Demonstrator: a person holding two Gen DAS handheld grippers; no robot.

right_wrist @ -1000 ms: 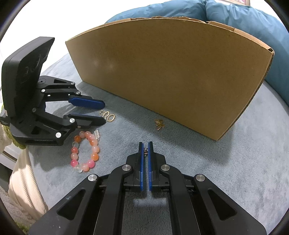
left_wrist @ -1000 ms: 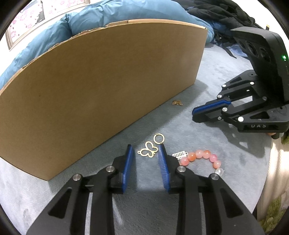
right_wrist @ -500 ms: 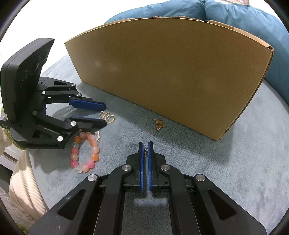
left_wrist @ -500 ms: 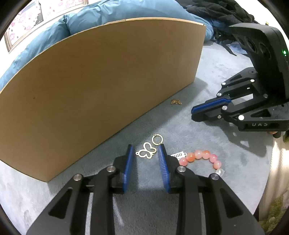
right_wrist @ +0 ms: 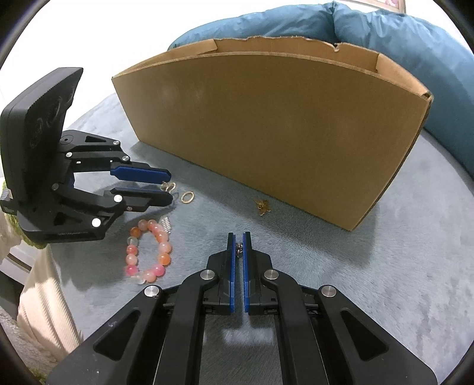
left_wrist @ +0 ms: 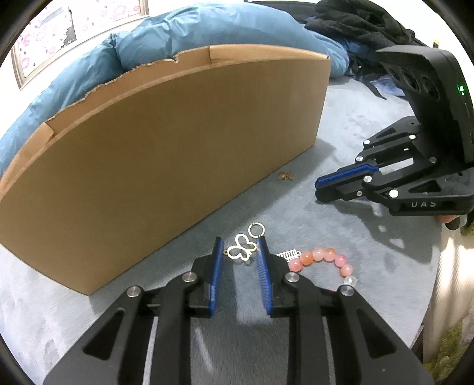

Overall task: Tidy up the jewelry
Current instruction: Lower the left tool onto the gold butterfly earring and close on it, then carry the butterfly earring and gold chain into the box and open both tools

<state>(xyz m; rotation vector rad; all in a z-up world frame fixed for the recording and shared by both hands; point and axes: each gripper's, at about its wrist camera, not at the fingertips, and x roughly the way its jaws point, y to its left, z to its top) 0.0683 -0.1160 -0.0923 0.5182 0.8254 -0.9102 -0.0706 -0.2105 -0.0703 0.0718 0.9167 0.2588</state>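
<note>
A gold butterfly pendant (left_wrist: 241, 251) lies on the grey plush surface between the blue pads of my left gripper (left_wrist: 239, 239). The jaws are closing on it, with a sliver of gap still showing on the left side. A gold ring (left_wrist: 256, 230) sits just past the tips. A pink bead bracelet (left_wrist: 323, 257) and a small silver spring piece (left_wrist: 287, 254) lie to the right. My right gripper (right_wrist: 238, 235) is shut on a tiny silver charm (right_wrist: 239, 247). A small gold charm (right_wrist: 262, 205) rests near the cardboard box (right_wrist: 281, 133).
The long open-topped cardboard box (left_wrist: 163, 154) stands behind the jewelry. A blue duvet (left_wrist: 207, 26) and dark clothes (left_wrist: 361, 20) are piled beyond it. The surface's edge drops off at the right (left_wrist: 438, 266), where striped fabric hangs.
My left gripper's jaws have drawn closer together around the butterfly pendant, which now lies deeper between the pads. The right gripper has kept still, with the silver charm in it.
</note>
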